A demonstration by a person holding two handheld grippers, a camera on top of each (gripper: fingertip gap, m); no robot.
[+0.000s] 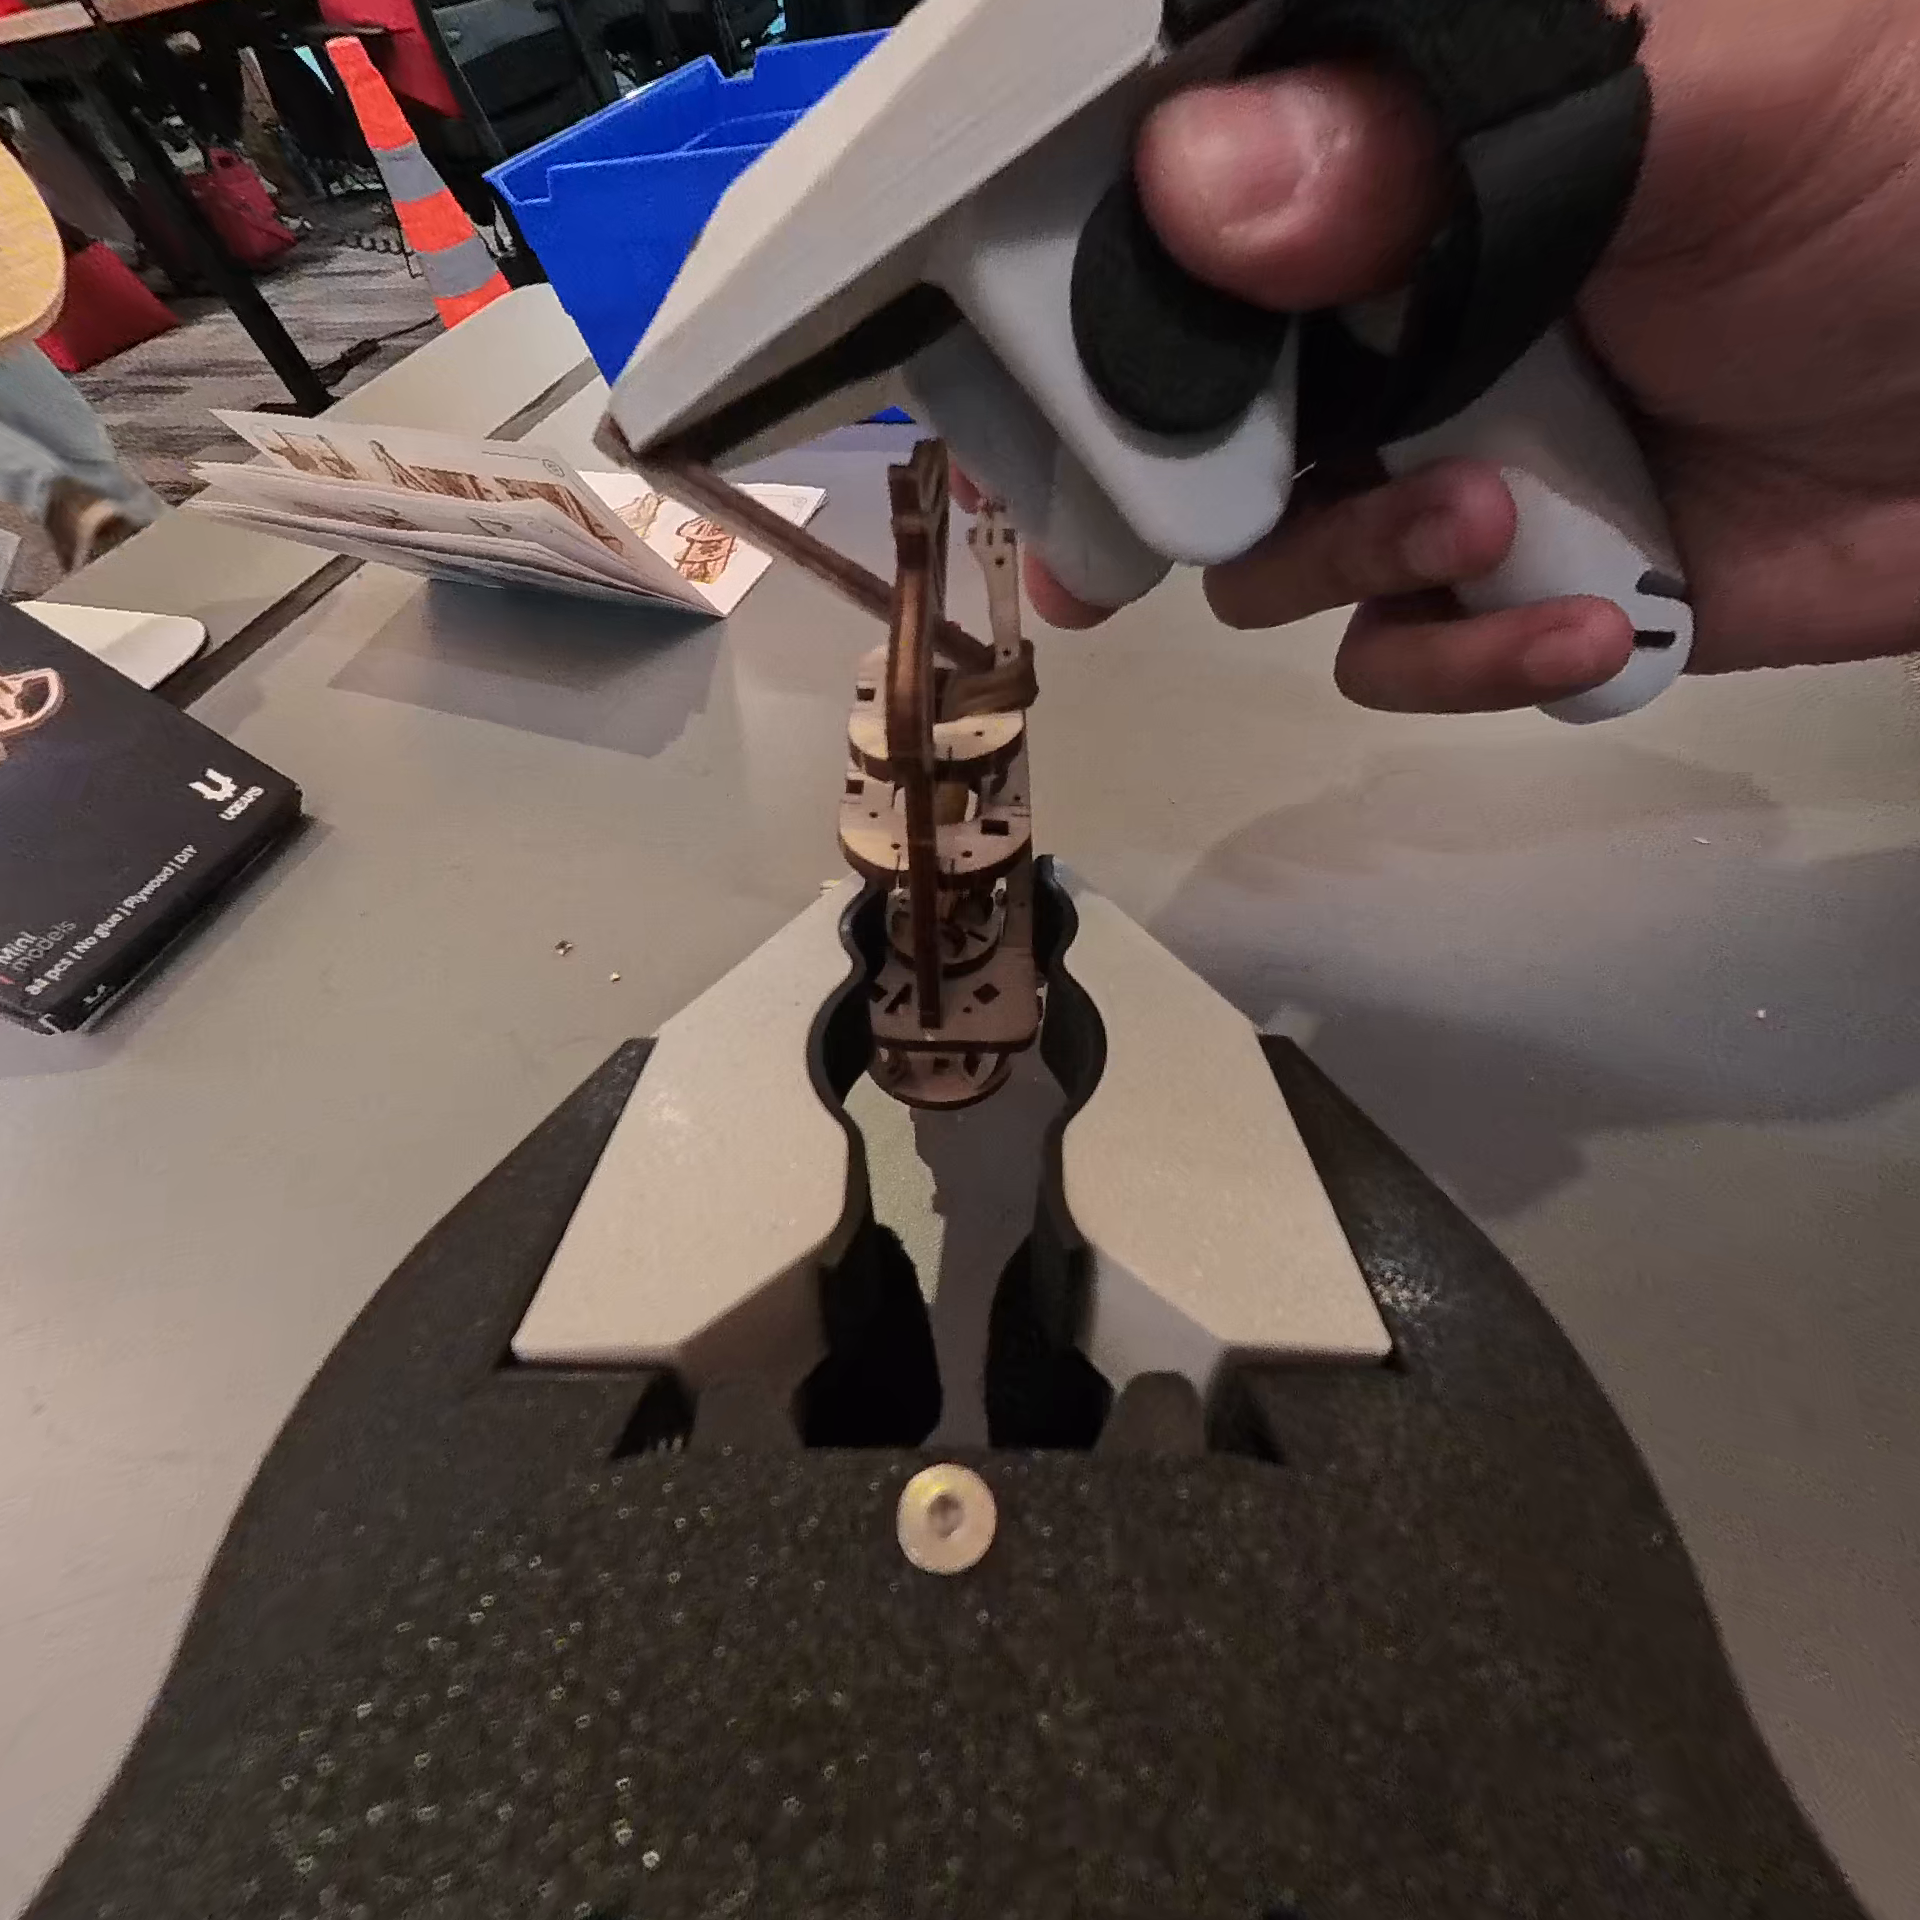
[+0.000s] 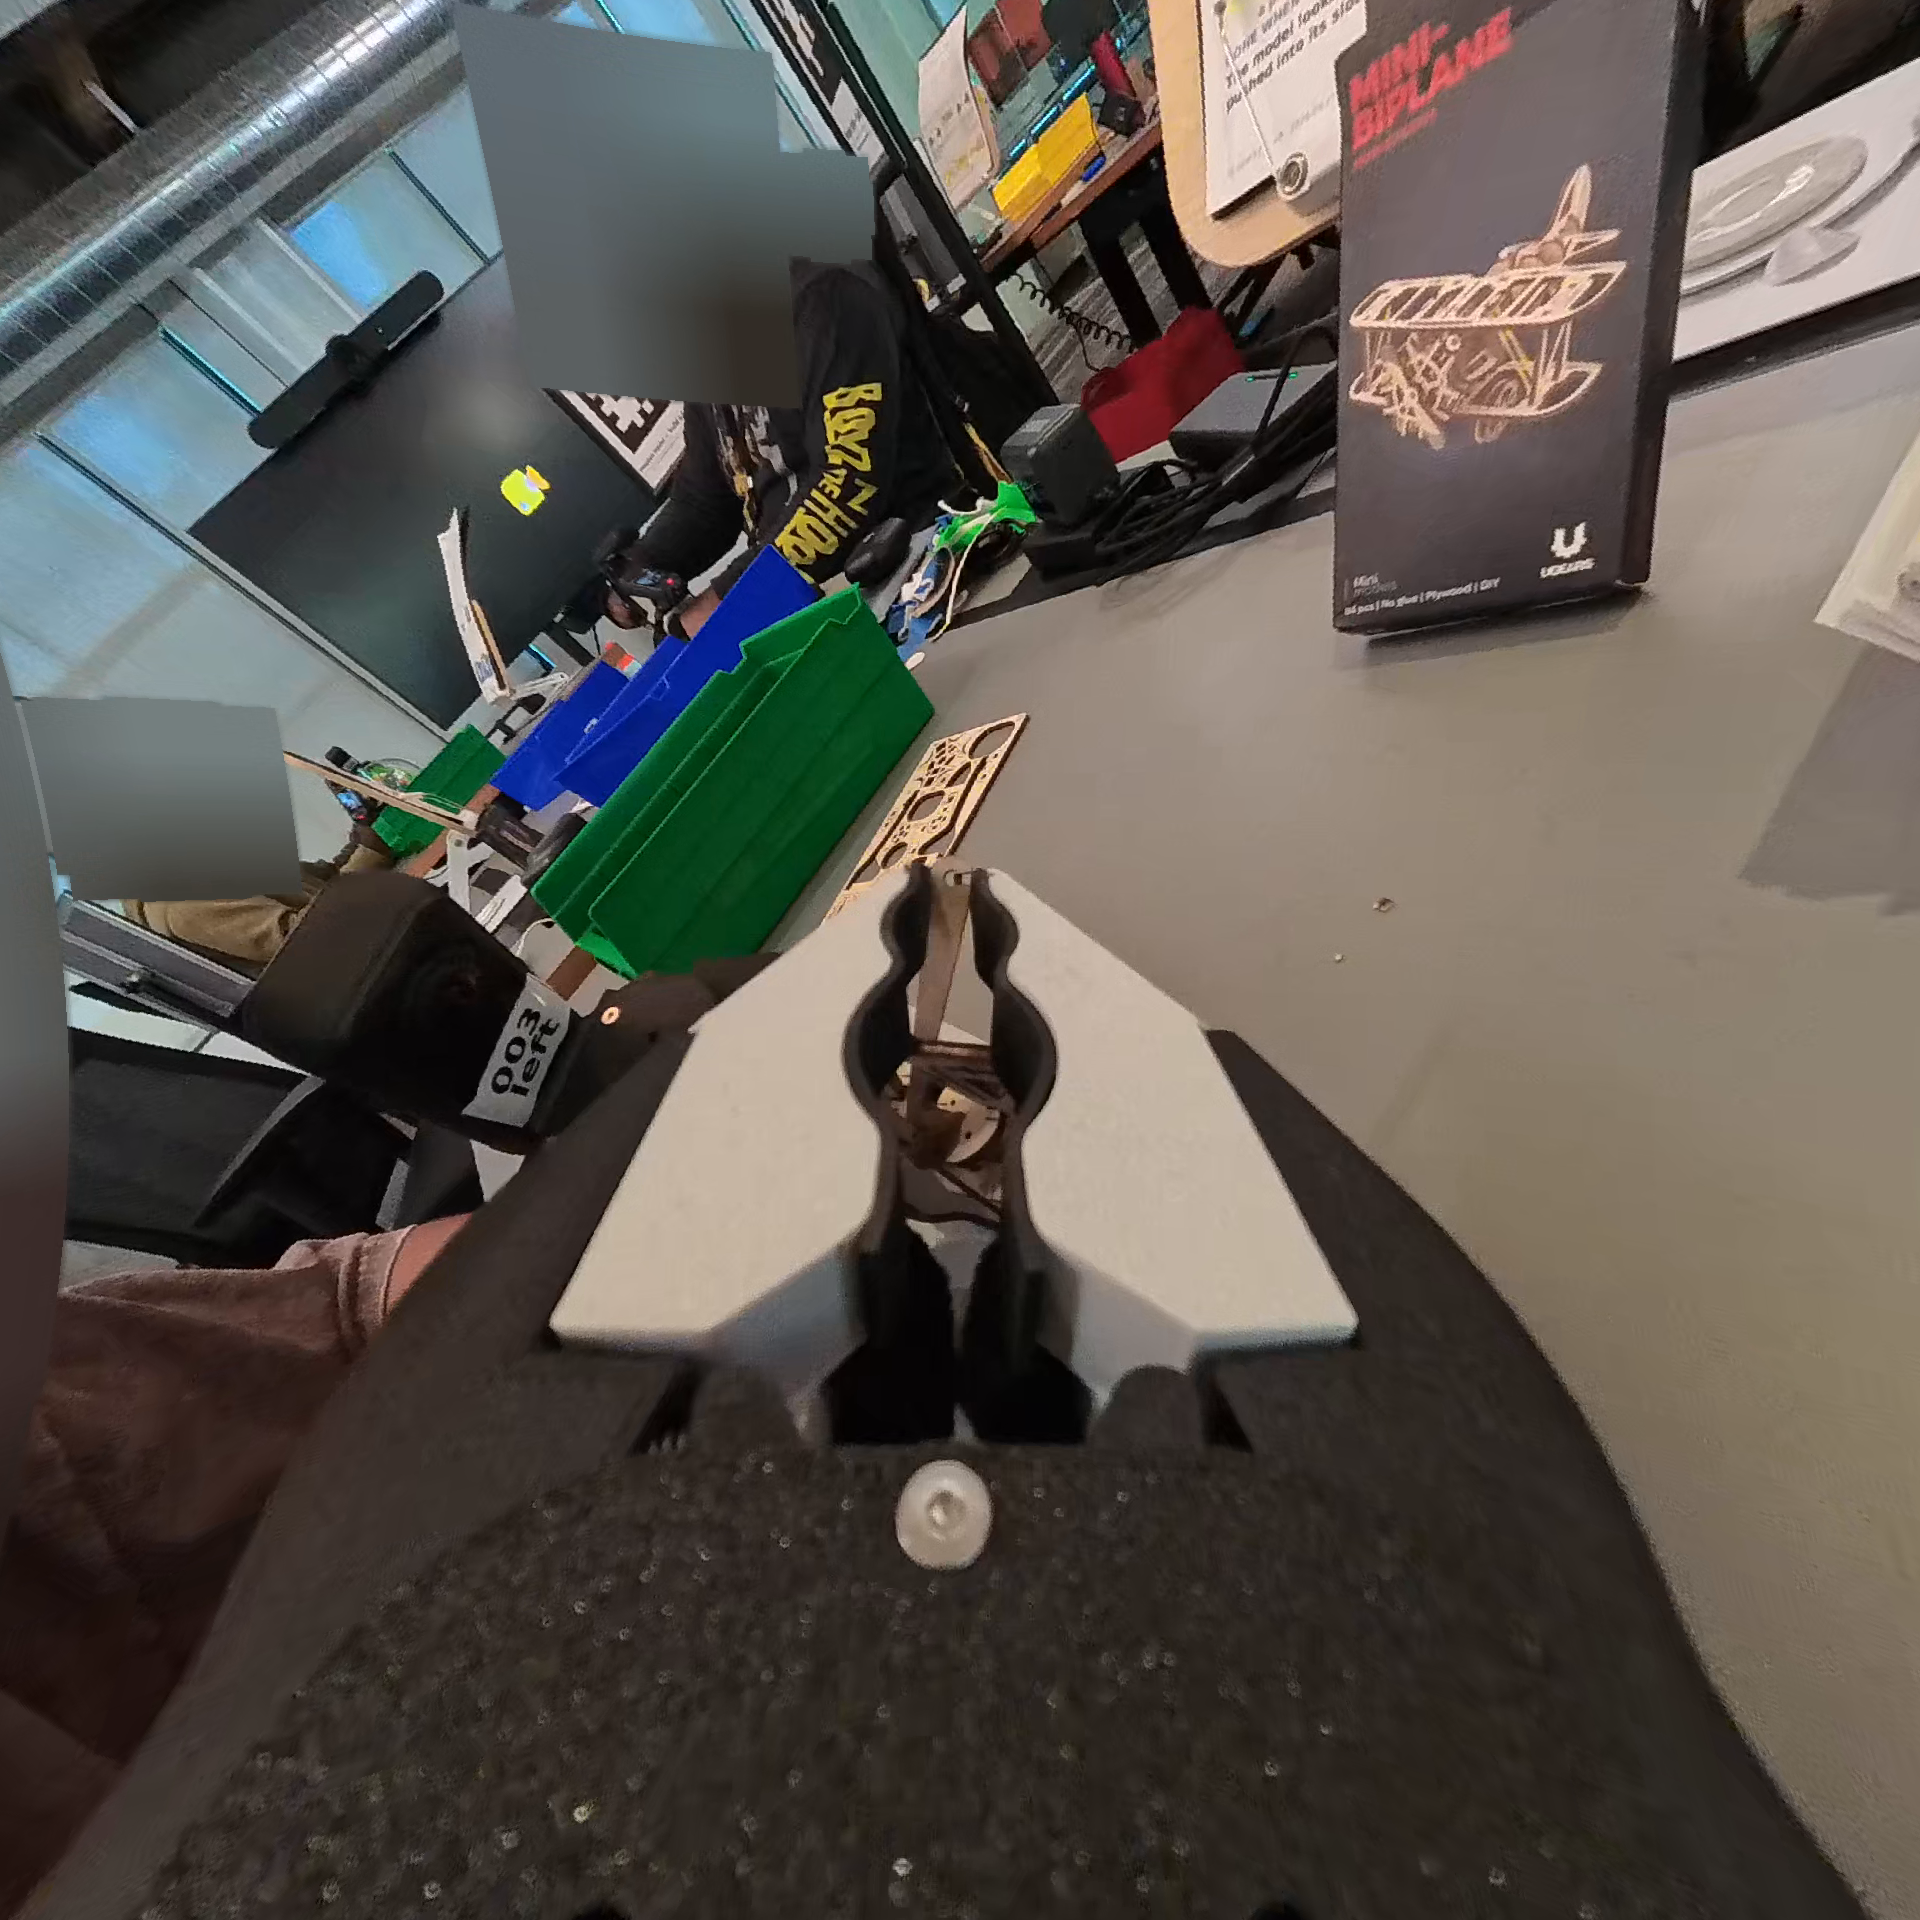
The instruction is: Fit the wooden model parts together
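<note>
My left gripper (image 1: pixel 951 914) is shut on the lower end of a part-built wooden model (image 1: pixel 935 790), a stack of small discs on a flat spine, and holds it upright above the grey table (image 1: pixel 1455 1039). My right gripper (image 1: pixel 665 416), held by a hand, comes in from the upper right. It is shut on a thin wooden strip (image 1: pixel 790 540), whose far end meets the model near its top. In the right wrist view the right gripper (image 2: pixel 951 888) pinches the strip (image 2: pixel 940 966), and the model (image 2: pixel 951 1117) shows below through the finger gap.
An open instruction booklet (image 1: pixel 468 520) and a black kit box (image 1: pixel 114 810) lie on the left of the table. A blue bin (image 1: pixel 644 208), green bins (image 2: pixel 748 790) and a punched-out wooden sheet (image 2: pixel 935 800) are farther off. People sit at other tables behind. One gripper's finger ends stand about 8 cm off the other's.
</note>
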